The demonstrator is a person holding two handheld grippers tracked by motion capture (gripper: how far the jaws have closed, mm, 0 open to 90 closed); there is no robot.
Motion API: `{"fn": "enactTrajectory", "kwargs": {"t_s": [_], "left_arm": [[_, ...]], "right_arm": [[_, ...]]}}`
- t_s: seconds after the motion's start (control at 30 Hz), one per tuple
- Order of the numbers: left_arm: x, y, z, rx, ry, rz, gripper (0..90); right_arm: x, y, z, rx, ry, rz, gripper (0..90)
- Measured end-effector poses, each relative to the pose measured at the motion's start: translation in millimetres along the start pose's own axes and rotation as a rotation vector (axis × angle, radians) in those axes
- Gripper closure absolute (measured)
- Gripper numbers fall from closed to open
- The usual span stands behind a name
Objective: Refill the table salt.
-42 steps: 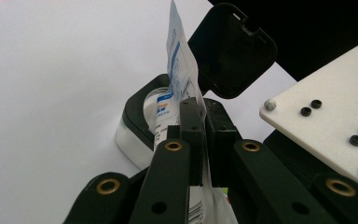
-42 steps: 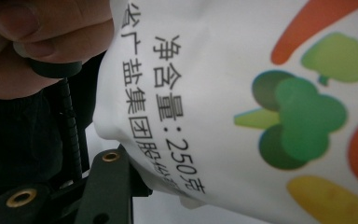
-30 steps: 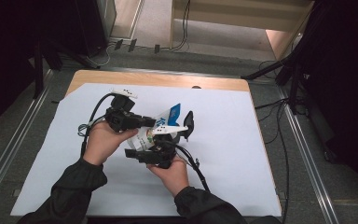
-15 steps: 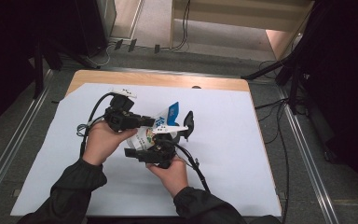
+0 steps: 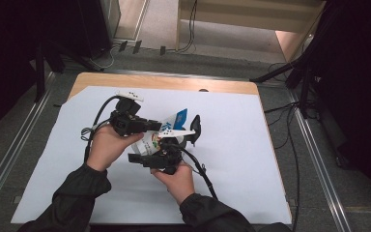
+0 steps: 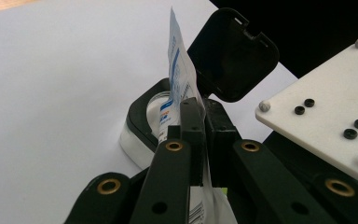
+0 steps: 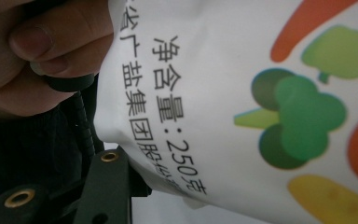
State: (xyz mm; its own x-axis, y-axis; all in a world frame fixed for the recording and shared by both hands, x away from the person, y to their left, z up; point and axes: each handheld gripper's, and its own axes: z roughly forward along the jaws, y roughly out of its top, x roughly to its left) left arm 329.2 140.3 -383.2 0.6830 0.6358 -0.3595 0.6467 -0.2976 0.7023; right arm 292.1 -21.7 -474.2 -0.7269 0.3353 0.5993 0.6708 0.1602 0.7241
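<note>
The left gripper has its fingers clamped on the salt bag's top edge above the open container; the right gripper seemingly grips its body.

Black print "净含量:250克" and "盐集团股" on the white pouch.

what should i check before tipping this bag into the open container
1. Left gripper clamped on the bag top edge: ok.
2. Right gripper gripping the bag body: cannot tell; the bag lies against its jaw.
3. Container lid open: ok, flipped up.
4. Bag above the container mouth: ok.
5. Bag already cut open: cannot tell.
6. Container upright on the white sheet: ok.
</note>
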Motion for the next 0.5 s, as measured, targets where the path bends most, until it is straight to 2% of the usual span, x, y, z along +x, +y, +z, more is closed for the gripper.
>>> {"fn": "enactTrajectory", "kwargs": {"t_s": [0.5], "left_arm": [[-0.4, 0.1, -1.9, -0.002, -0.011, -0.008, 89.3]], "right_arm": [[2.2, 1.0, 0.4, 0.006, -0.010, -0.021, 54.1]]}}
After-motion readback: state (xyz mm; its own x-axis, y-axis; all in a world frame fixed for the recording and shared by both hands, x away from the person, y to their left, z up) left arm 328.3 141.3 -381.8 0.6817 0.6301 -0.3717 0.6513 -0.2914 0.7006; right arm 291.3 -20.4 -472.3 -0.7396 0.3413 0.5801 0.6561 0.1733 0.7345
